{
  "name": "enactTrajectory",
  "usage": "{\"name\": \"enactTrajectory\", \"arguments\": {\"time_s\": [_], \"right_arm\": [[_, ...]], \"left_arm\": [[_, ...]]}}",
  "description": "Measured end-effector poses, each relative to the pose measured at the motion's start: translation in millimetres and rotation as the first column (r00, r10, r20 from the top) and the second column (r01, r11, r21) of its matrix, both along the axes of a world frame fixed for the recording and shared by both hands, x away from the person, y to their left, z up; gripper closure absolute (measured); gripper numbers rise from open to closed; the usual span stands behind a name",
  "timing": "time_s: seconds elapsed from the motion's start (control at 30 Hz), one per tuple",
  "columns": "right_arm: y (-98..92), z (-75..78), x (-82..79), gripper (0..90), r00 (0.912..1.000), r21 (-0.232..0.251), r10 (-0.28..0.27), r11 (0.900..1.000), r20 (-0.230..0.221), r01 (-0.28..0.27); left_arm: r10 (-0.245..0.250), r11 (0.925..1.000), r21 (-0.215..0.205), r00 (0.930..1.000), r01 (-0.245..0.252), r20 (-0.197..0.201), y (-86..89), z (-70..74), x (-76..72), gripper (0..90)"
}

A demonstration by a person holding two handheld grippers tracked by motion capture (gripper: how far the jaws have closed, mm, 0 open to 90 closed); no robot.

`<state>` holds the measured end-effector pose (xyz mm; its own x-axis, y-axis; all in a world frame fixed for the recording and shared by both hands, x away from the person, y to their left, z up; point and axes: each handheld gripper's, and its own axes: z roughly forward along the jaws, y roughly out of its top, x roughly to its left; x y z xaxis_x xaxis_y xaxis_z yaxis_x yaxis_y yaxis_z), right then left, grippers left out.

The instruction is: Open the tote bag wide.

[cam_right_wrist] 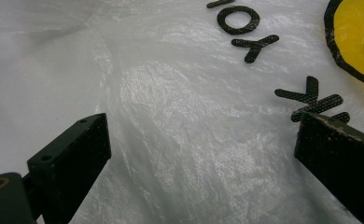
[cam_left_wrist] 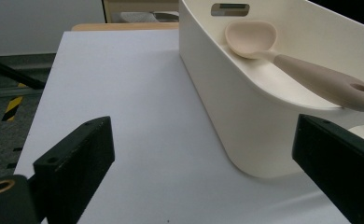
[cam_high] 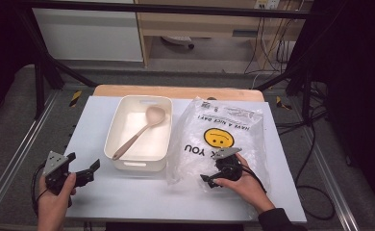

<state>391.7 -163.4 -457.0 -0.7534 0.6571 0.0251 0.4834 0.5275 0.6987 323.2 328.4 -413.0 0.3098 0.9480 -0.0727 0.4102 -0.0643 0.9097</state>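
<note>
You are at a lab recording station, not a home. A white worktop (cam_high: 128, 192) sits inside a black metal frame (cam_high: 176, 8), with aluminium rails (cam_high: 12, 159) down both sides and hazard-striped tape (cam_high: 75, 97) at the corners. Loose cables (cam_high: 315, 159) trail over grey carpet (cam_high: 12, 110); plain office cabinets (cam_high: 94, 33) stand behind.

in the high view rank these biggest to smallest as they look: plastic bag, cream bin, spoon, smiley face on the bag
1. plastic bag, the widest spread on the table.
2. cream bin, somewhat smaller, though not far off the bag.
3. spoon, lying slantwise in the bin.
4. smiley face, shorter than the spoon is long.
</note>
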Motion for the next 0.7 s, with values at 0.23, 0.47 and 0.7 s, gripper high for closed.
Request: {"name": "enactTrajectory", "arguments": {"time_s": [0.23,0.47,0.7], "right_arm": [[8.0,-3.3,-5.4,3.5,0.9999,-0.026,-0.011,1.000,0.013,0.012],[6.0,-2.0,-3.8,12.7,0.9989,-0.019,-0.042,0.999,0.020,0.043],[-0.9,1.4,6.2,42.8,0.9951,0.009,-0.092,0.996,0.035,0.092]], "left_arm": [[-0.001,1.0000,-0.001,1.0000,0.001,0.000,0.0,0.1,-0.1,5.3],[-0.001,1.0000,0.002,1.0000,0.001,-0.001,0.1,0.0,0.2,5.3],[-0.003,1.0000,0.008,1.0000,0.003,0.002,-0.4,-0.6,1.0,5.3]]}}
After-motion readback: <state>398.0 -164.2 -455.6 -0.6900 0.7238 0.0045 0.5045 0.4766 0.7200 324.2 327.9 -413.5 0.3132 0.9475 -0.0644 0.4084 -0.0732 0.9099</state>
